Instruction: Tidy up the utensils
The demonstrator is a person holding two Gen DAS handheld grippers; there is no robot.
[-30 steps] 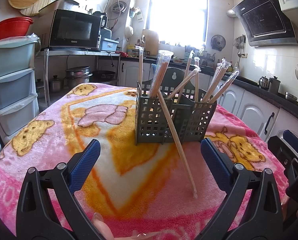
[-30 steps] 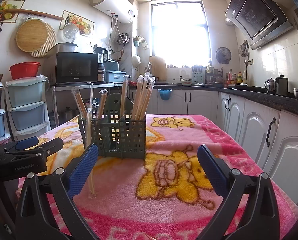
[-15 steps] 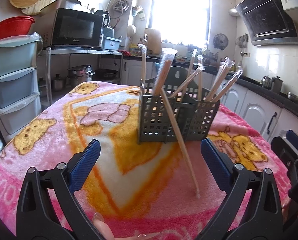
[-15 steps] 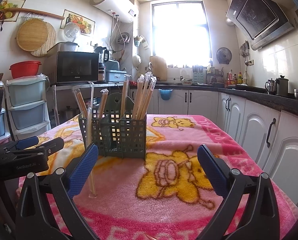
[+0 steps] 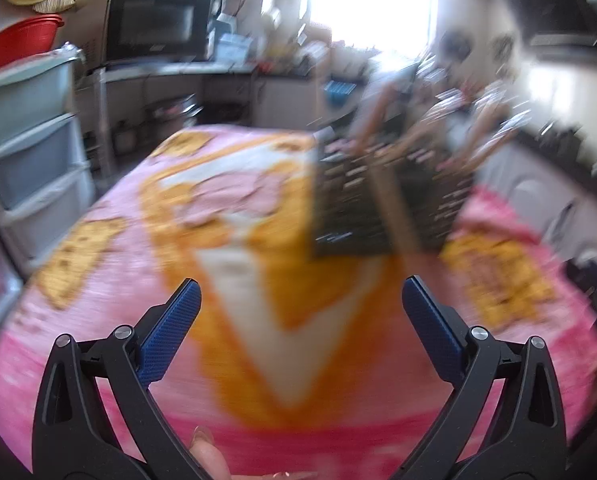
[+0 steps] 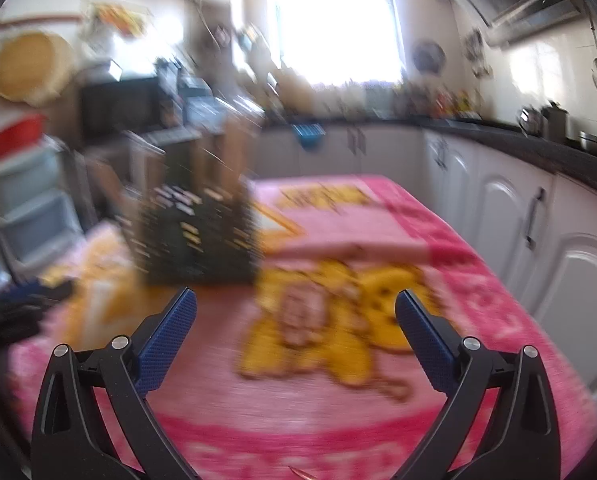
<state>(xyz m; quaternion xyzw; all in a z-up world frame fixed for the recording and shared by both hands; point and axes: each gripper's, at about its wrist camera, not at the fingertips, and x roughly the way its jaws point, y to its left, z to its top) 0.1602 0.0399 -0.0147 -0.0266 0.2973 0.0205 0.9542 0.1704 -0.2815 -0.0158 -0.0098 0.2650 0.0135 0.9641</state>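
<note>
One dark utensil caddy (image 5: 382, 204) sits at one o'clock on the pink blanket (image 5: 110, 272); its wrapped chopsticks (image 5: 368, 120) blur beyond counting. Left gripper (image 5: 301, 292) and right gripper (image 6: 296, 304) both gape wide, empty.

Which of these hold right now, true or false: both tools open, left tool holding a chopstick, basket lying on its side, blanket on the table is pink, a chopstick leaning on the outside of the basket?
1. Both tools are open. True: the left tool and the right tool both have their jaws spread wide.
2. The left tool holds a chopstick. False: nothing is between its jaws.
3. The basket lies on its side. False: it stands upright, though blurred.
4. The blanket is pink. True.
5. A chopstick leans against the outside of the basket. True: a blurred one slants down its front.
</note>
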